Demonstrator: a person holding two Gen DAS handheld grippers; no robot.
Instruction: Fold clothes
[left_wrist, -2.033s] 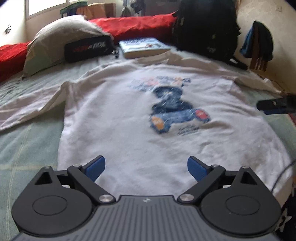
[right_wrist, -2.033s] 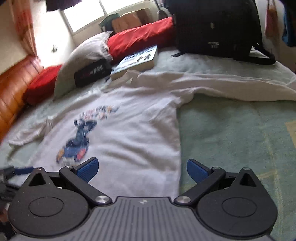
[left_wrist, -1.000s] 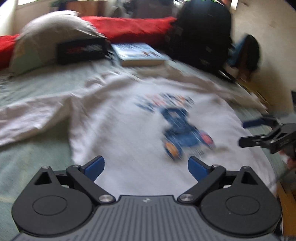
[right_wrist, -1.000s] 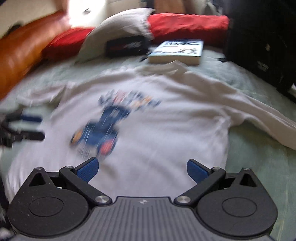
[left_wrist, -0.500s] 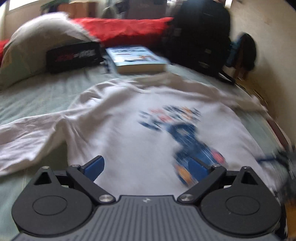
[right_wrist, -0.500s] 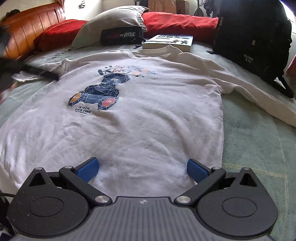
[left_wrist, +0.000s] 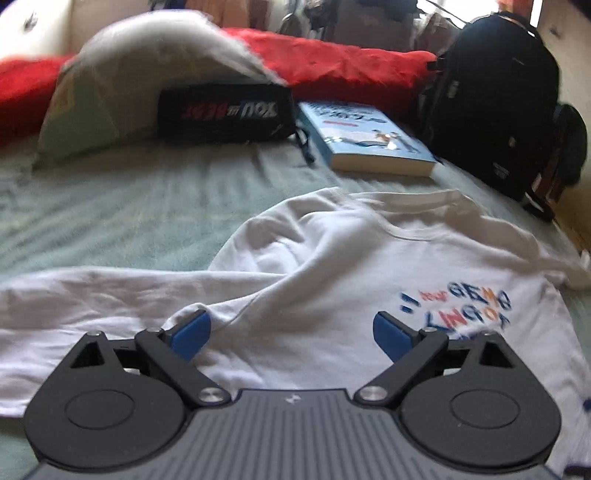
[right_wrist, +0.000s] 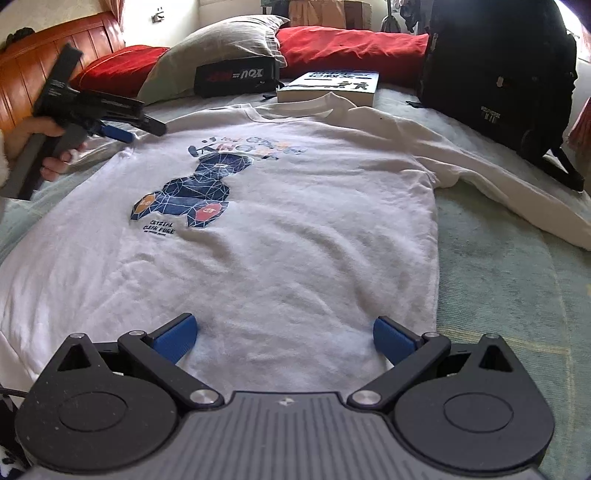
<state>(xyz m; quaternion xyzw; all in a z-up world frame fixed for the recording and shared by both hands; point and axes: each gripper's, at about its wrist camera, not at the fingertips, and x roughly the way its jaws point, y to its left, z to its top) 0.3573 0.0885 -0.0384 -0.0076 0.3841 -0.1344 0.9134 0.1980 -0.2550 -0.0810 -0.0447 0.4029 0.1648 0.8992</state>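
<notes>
One white sweatshirt spread flat on the bed, two tools over it

Left wrist view: the left tool (left_wrist: 291, 330), spread and empty, hovers over the sweatshirt (left_wrist: 332, 266) near its left sleeve; one book (left_wrist: 365, 140) lies beyond. Right wrist view: the right tool (right_wrist: 282, 334), spread, sits over the hem nearest the bed's front edge.

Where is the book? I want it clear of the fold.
In the right wrist view, the book lies just beyond the sweatshirt collar, between the black pouch and backpack.
</notes>
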